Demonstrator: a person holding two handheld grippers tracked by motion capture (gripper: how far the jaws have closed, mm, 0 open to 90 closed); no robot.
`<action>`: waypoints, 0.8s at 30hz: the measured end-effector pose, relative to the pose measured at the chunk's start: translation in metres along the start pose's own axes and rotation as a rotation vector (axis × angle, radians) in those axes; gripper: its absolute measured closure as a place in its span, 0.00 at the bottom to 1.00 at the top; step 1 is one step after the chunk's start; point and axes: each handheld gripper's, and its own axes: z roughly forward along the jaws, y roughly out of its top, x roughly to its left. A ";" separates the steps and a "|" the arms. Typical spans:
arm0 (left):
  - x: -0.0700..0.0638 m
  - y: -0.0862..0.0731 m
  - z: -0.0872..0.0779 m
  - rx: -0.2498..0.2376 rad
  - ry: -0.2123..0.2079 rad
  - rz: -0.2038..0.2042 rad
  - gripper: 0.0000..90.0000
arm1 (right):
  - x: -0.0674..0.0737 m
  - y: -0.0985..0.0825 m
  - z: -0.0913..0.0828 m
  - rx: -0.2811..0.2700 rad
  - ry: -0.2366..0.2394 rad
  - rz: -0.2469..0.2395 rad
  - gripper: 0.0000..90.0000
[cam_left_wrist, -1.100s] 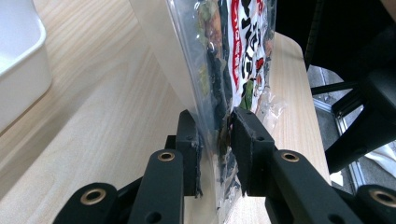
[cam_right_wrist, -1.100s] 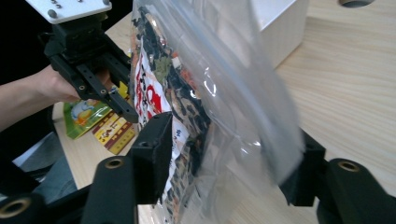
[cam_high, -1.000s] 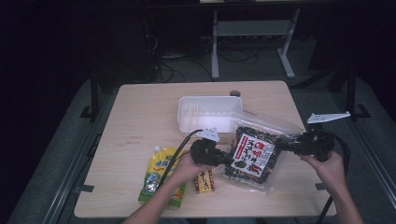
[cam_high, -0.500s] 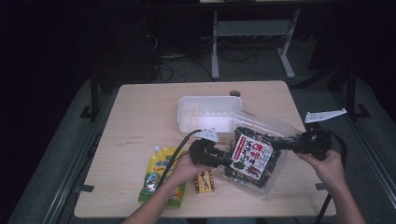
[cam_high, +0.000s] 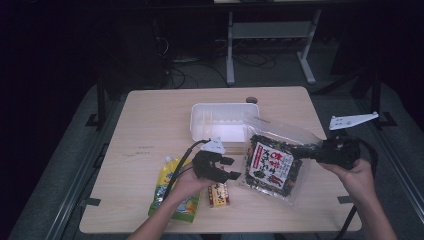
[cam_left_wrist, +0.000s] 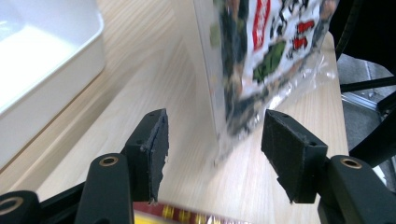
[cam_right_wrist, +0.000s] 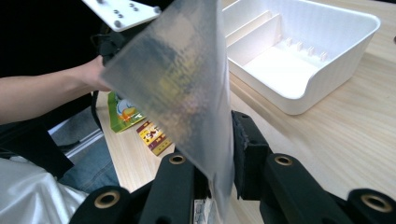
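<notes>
The right gripper (cam_high: 306, 151), clamped on the seaweed bag (cam_high: 272, 162), lifts it near the desk's (cam_high: 150, 120) right edge, the left gripper (cam_high: 229, 168) having just opened empty; next, the bin (cam_high: 220, 120).

Light wood table (cam_high: 150, 125): white divided tray (cam_high: 220, 120) far centre, yellow-green pouch (cam_high: 172, 192) near left, small snack box (cam_high: 219, 195) just right of the pouch.

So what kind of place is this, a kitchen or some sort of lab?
Most likely a lab or recording room, not a kitchen. A plain wooden table stands in a dark room with cables and a metal stand on the floor behind, and a person works with hand-held grippers on a snack bag.
</notes>
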 end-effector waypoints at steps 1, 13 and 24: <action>-0.002 -0.005 -0.008 -0.006 0.011 0.001 0.45 | 0.002 0.002 -0.001 0.000 -0.005 -0.007 0.87; -0.014 -0.036 -0.050 0.000 0.081 -0.035 0.37 | 0.010 0.029 -0.005 -0.026 -0.066 -0.068 0.87; -0.019 -0.063 -0.074 -0.004 0.131 -0.073 0.30 | 0.014 0.058 0.005 -0.035 -0.110 -0.120 0.87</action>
